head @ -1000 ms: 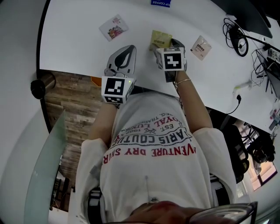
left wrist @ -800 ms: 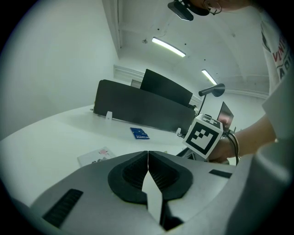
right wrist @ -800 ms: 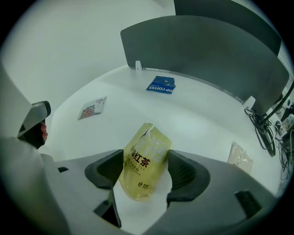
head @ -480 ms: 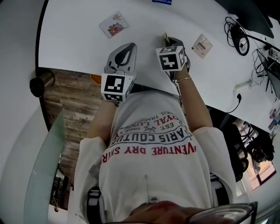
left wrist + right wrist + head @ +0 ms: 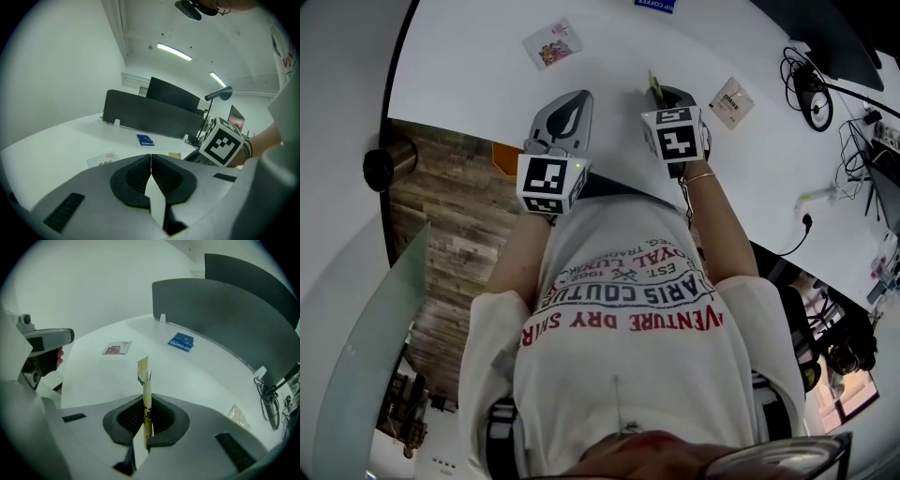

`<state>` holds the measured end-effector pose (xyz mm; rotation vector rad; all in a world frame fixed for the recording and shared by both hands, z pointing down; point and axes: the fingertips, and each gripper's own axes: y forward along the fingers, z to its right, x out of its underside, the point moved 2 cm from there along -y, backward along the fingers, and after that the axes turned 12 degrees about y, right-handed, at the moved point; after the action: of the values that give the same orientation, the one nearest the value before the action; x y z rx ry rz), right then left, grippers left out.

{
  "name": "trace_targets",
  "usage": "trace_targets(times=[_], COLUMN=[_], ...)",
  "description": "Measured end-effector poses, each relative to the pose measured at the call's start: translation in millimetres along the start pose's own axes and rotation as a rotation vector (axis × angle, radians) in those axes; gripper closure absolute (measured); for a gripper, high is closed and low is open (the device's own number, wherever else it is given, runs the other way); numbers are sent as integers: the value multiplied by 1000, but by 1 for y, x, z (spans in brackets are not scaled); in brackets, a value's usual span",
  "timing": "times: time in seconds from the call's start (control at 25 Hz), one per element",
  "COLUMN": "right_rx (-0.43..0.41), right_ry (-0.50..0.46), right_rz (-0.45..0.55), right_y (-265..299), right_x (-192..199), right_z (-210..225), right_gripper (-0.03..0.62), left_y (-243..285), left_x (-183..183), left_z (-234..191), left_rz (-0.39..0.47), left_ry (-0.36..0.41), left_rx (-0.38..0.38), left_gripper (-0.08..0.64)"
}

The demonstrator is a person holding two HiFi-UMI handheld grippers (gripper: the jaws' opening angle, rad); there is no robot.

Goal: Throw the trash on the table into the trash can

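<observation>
Looking down in the head view, the right gripper (image 5: 662, 97) is pinching the yellow packet (image 5: 653, 83) edge-on over the white desk (image 5: 459, 75), not far in from the near edge. The left gripper (image 5: 575, 99) is hanging just beside it, carrying nothing. A pink packet (image 5: 553, 44) is lying further out, a pale packet (image 5: 729, 99) is sitting off to the right, and a blue packet (image 5: 654, 5) is peeking in at the far edge. Cables (image 5: 814, 89) are crowding the right end. The desk's curved left edge is dropping off to a wooden floor (image 5: 441, 216), with a dark round object (image 5: 380, 164) sitting there.

In the left gripper view the fingers (image 5: 136, 176) are pressing together on nothing, and plenty of bare desk is stretching ahead up to a dark partition (image 5: 150, 117).

In the right gripper view the fingers (image 5: 129, 418) are clamping the yellow packet, which is sticking straight up between them. I can't tell whether it's touching the desk. The other packets are all lying well apart from it, so nothing is blocking the way.
</observation>
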<state>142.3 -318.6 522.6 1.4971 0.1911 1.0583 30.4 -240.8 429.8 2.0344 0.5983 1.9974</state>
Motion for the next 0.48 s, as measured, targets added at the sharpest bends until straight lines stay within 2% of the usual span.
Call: trace_targets(times=[0.24,0.48], right_rx=[-112,-302], right_ry=[-82,-202], right_rz=[101,140], right_y=[-37,-65], right_x=[-9,-12], right_z=[-28,-87], right_gripper=[565,565], left_y=[-38,-93], left_x=[-4,3], left_z=[16,19], left_rz=[45,87], left_ry=[-31,-119], left_rx=[-136,-295], left_gripper=[535,535])
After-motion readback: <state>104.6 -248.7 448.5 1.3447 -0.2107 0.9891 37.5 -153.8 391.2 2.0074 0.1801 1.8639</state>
